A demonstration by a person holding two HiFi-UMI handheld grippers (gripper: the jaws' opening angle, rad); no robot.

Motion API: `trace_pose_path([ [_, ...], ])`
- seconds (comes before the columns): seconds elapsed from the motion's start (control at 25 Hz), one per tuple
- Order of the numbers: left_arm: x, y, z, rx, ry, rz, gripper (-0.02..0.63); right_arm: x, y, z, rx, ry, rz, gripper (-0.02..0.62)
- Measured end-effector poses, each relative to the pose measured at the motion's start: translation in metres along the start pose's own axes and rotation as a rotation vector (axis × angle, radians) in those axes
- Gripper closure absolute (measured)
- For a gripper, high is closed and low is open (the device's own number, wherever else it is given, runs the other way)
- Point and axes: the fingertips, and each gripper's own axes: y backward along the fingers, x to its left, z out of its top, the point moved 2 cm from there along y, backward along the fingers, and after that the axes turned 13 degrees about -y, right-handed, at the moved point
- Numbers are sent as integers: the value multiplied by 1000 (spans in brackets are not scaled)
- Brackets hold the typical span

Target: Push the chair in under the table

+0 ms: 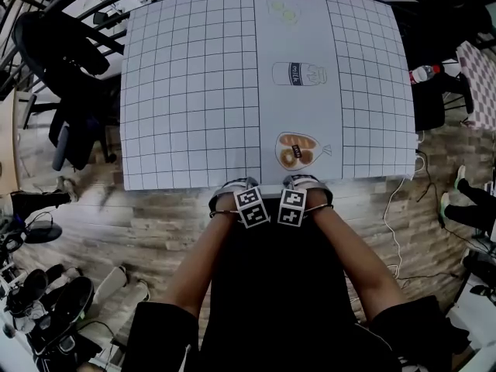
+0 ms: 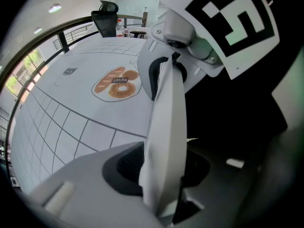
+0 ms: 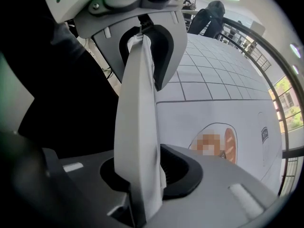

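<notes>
A black chair (image 1: 271, 285) fills the space between the person's forearms, its far end at the near edge of the table (image 1: 194, 91), which wears a white grid cloth. My left gripper (image 1: 249, 205) and right gripper (image 1: 294, 204) point down side by side over that end of the chair, marker cubes almost touching. In the left gripper view one white finger (image 2: 164, 127) runs along the chair's black surface (image 2: 228, 127). The right gripper view shows a white finger (image 3: 137, 127) beside the same black mass (image 3: 61, 89). The second finger of each is hidden, so neither grip shows.
The cloth carries printed pictures of bread (image 1: 298, 151) and a milk bottle (image 1: 298, 74). A black office chair (image 1: 70, 76) stands at the table's left. Shoes (image 1: 46, 293) lie at the lower left, and a cable (image 1: 399, 223) trails over the wooden floor at the right.
</notes>
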Motion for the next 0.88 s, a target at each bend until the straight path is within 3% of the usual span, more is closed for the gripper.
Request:
trace_pose_path([
  [0.28,1,10,-1,-9,12,60,420,-3,9,-1,-2,-31,-9,417],
  [0.48,-4,35,3,-35,45,67,417,0,32,1,-71,-177,-30,407],
  [0.76,3,89,18,-284,259,96,417,-1,80,-4,-220,-390,-102,391],
  [0.88,6,111,13,-333,297,160,417,-2,105,-7,-308,-510,-112,390],
])
